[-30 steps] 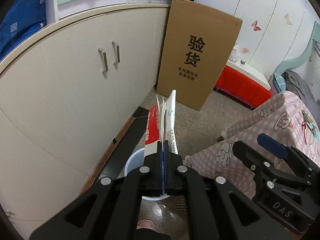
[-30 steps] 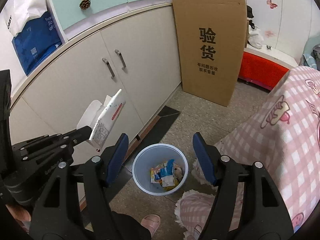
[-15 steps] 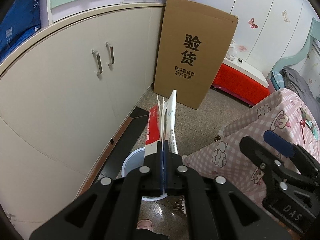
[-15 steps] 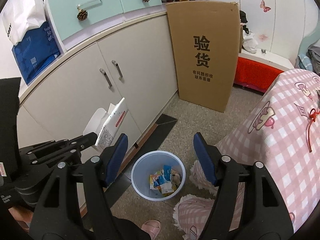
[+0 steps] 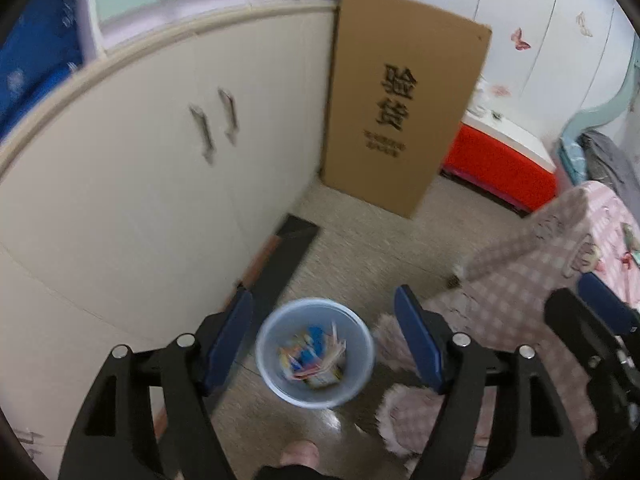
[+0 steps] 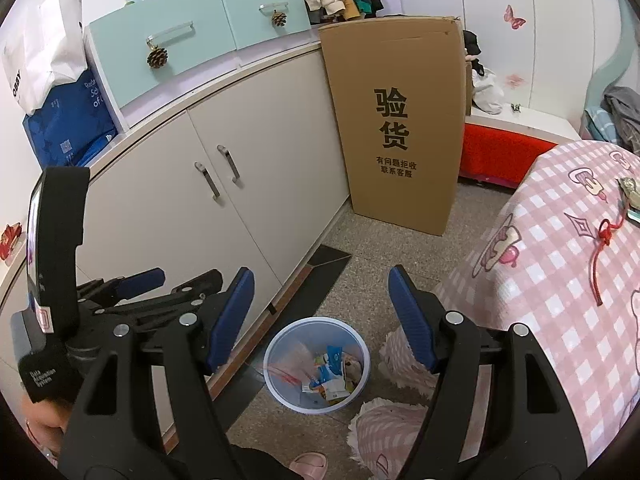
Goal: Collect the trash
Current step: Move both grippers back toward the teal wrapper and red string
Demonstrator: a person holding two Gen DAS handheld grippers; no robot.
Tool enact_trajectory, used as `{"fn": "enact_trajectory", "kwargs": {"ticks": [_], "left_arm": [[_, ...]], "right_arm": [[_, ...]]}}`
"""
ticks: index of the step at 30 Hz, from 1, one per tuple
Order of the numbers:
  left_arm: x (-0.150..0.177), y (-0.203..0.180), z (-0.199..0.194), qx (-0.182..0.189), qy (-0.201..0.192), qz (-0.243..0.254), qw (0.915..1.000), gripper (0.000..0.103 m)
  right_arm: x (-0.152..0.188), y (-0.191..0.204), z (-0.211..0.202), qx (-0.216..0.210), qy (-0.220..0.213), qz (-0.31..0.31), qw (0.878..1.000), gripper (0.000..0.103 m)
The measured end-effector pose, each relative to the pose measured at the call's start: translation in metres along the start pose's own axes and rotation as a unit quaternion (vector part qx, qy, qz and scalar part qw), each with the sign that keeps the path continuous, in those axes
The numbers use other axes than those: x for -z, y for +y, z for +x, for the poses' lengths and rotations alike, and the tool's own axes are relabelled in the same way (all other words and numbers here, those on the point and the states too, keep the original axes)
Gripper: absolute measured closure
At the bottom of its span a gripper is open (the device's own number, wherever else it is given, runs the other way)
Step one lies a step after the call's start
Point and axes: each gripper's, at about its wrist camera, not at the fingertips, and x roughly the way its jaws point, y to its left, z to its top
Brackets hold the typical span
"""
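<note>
A round pale blue trash bin [image 5: 315, 352] stands on the floor by the cabinet, with several colourful wrappers and a white carton [image 5: 320, 360] inside. It also shows in the right wrist view [image 6: 316, 364]. My left gripper [image 5: 324, 332] is open and empty, held above the bin. It also shows from the side in the right wrist view [image 6: 168, 280]. My right gripper [image 6: 320, 320] is open and empty, above the bin as well. It shows in the left wrist view [image 5: 592, 312] at the right edge.
A cream cabinet [image 6: 240, 184] with two handles runs along the left. A tall cardboard box [image 6: 400, 120] leans at its far end. A table with a pink checked cloth [image 6: 560, 280] stands on the right. A pink slipper [image 6: 308, 464] is near the bin.
My left gripper has opened and the white and red carton it held has dropped into the bin. My right gripper stays open and has shifted slightly.
</note>
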Motion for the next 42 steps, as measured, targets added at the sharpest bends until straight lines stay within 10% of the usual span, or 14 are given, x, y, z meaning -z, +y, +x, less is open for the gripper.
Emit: {"fn": "enact_trajectory", "kwargs": {"ticks": [16, 27, 42], "left_arm": [[0.004, -0.044, -0.060, 0.030, -0.043, 0.034, 0.9981, 0.031], [0.010, -0.156, -0.104, 0.084, -0.072, 0.118, 0.9869, 0.031], [-0.009, -0.303, -0.068, 0.119, -0.049, 0.180, 0.9752, 0.031]], "right_arm": [[-0.007, -0.032, -0.065, 0.009, -0.047, 0.013, 0.999, 0.034], [-0.012, -0.125, -0.145, 0.078, -0.086, 0.027, 0.993, 0.031], [-0.013, -0.287, -0.120, 0.181, 0.021, -0.021, 0.983, 0.028]]}}
